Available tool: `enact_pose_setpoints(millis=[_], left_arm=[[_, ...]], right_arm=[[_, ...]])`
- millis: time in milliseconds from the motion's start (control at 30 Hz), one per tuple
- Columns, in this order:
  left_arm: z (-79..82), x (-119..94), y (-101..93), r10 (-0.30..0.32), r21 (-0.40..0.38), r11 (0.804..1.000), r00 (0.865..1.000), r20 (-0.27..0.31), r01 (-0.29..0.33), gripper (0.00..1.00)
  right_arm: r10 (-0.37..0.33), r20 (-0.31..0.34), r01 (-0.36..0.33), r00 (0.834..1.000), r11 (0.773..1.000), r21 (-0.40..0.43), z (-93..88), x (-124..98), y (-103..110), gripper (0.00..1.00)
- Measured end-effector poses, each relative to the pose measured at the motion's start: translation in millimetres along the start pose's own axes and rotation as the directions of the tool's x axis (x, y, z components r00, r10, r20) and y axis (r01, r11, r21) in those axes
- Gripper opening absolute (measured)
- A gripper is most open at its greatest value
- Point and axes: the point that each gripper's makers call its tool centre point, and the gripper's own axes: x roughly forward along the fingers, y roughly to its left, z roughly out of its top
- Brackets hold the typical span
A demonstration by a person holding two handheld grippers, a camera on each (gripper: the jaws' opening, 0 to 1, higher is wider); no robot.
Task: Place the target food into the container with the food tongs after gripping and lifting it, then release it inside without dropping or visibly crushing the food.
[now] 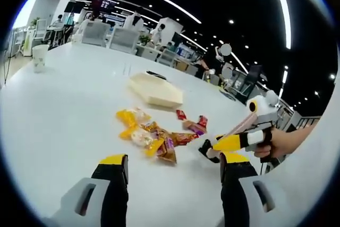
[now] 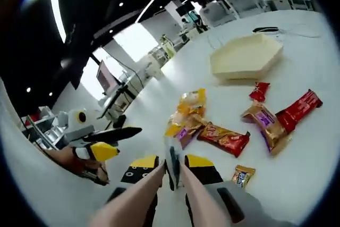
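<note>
Tongs approaching the snack pile, nothing picked up yet.
Right gripper (image 2: 171, 169) pinches the tongs (image 2: 159, 195); left gripper (image 1: 172, 166) spread. Wrapped snacks (image 2: 223, 137) lie on the table (image 2: 313, 174) near the container (image 2: 245, 57); squeeze 1 lightly.

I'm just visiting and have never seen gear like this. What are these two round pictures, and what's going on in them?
No robot here: a person holds a gripper in each hand, and each carries a fisheye camera. The left gripper view looks along the left gripper, jaws open, holding nothing. The right gripper view looks along the right gripper, shut on pinkish food tongs. On the white table lie wrapped snacks and a shallow beige container. Each gripper also appears in the other's view.
</note>
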Motion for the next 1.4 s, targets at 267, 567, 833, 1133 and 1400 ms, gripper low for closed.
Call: enact_pose_setpoints(millis=[267, 567, 833, 1133, 1400], left_arm=[[3.8, 1.4, -4.5, -0.016, 0.003, 1.0, 1.0, 0.004, 0.016, 0.74], [17.6, -1.9, -3.7, -0.009, -0.043, 0.999, 1.0, 0.014, 0.01, 0.97], [11.1, -1.3, -6.7, -0.012, -0.062, 0.998, 0.999, -0.038, 0.009, 0.97], [19.0, 10.0, -18.7, -0.043, -0.058, 0.998, 0.998, -0.051, 0.04, 0.93], [37.9, 13.2, -22.6, -0.046, -0.042, 0.998, 0.999, 0.001, 0.046, 0.92]], right_arm=[[0.017, 0.091, -0.028, 0.996, 0.992, 0.123, 14.5, -17.6, -0.1, 0.18], [0.011, 0.137, -0.034, 0.991, 0.985, 0.169, 18.7, -27.4, 1.0, 0.18], [0.002, 0.171, -0.04, 0.985, 0.975, 0.218, 17.2, -31.1, -2.6, 0.18], [-0.019, 0.189, -0.018, 0.982, 0.981, 0.193, 25.4, -29.9, -14.0, 0.18], [-0.029, 0.225, -0.01, 0.974, 0.985, 0.17, 33.3, -41.2, -11.9, 0.18]])
